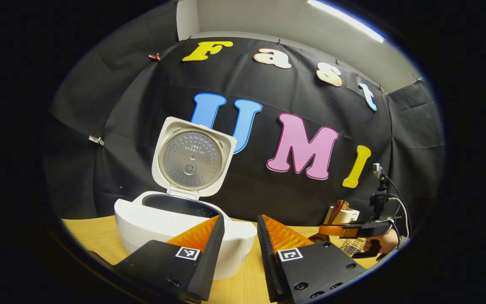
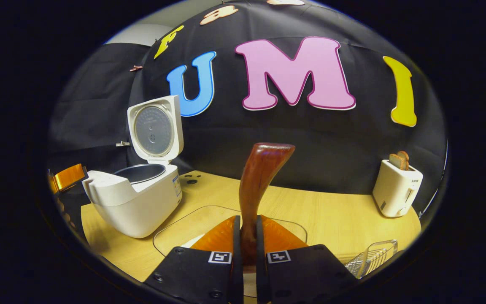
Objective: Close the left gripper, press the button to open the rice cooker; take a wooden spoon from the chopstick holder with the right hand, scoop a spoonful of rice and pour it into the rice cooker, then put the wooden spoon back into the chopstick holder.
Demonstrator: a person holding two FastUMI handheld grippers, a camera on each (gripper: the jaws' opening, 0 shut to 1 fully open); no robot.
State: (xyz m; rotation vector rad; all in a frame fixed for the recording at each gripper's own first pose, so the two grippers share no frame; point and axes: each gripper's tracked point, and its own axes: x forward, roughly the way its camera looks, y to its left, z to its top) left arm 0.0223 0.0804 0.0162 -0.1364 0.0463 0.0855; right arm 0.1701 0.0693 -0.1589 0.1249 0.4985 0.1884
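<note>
Left claw: the left claw [image 1: 239, 236] stood released, its two fingers parted with a strip of bench between them, hanging just in front of the rice cooker.
Right claw: the right claw [image 2: 248, 245] was clenched on the wooden spoon [image 2: 260, 185], both fingers pressing its shaft; from the left gripper view it [image 1: 331, 231] appeared far off at the right with a hand [image 1: 384, 241] behind it.
Wooden spoon: it stood upright between the fingers, its broad end up against the black cloth wall, clear of the bench.
Rice cooker: the white rice cooker [image 1: 163, 223] sat on the bench [image 2: 336, 215] at the left, its lid [image 1: 192, 158] raised upright at the back and the dark inner pot [image 2: 139, 173] exposed.
Tray: a clear, rounded tray [image 2: 192, 219] lay on the bench just below the spoon, beside the cooker.
Wire holder: a metal wire basket [image 2: 371, 255] showed at the lower right edge; whether it was the chopstick holder I could not tell.
Toaster: a white toaster [image 2: 397, 188] with bread poking out stood at the far right, well apart from the cooker.
</note>
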